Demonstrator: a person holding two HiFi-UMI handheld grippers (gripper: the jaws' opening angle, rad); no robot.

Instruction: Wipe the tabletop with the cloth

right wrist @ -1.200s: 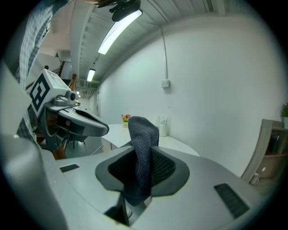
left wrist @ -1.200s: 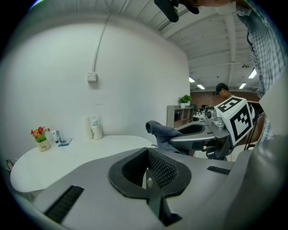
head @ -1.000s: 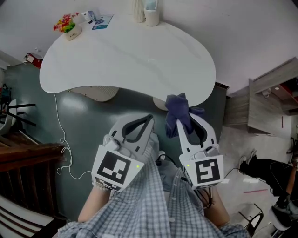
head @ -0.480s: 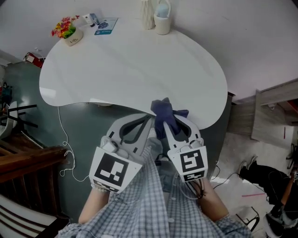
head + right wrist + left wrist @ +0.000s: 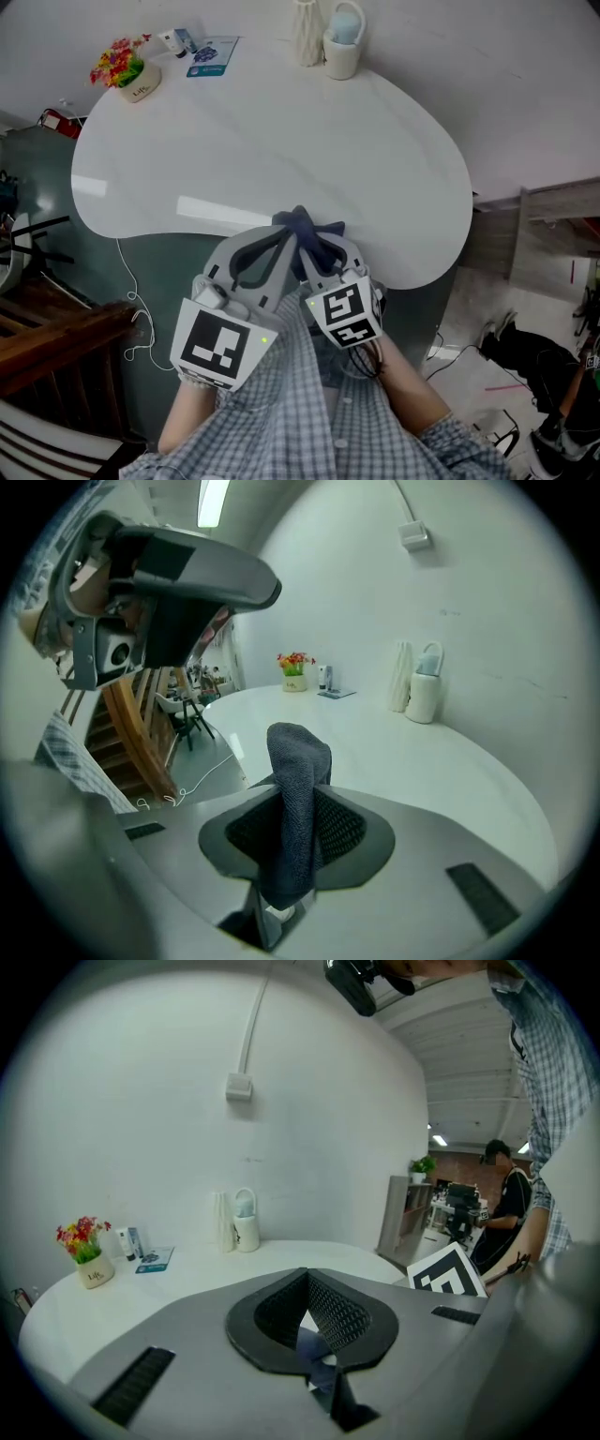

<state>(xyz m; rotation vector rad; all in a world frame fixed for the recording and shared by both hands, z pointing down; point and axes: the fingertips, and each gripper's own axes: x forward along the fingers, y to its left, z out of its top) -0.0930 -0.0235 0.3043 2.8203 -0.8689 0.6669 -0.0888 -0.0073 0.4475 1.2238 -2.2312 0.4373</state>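
Right hand-held gripper (image 5: pixel 295 794) clamped on dark blue cloth (image 5: pixel 302 225) above white worktop's (image 5: pixel 281 141) near edge, left hand-held gripper (image 5: pixel 302 1274) just beside, jaws pressed together, empty.

I see a nubby, matt cloth (image 5: pixel 298 761), a smooth glossy tabletop (image 5: pixel 281 141), and the right gripper (image 5: pixel 295 789) in matt plastic with ribbed, rubbery-looking pads (image 5: pixel 339 827).
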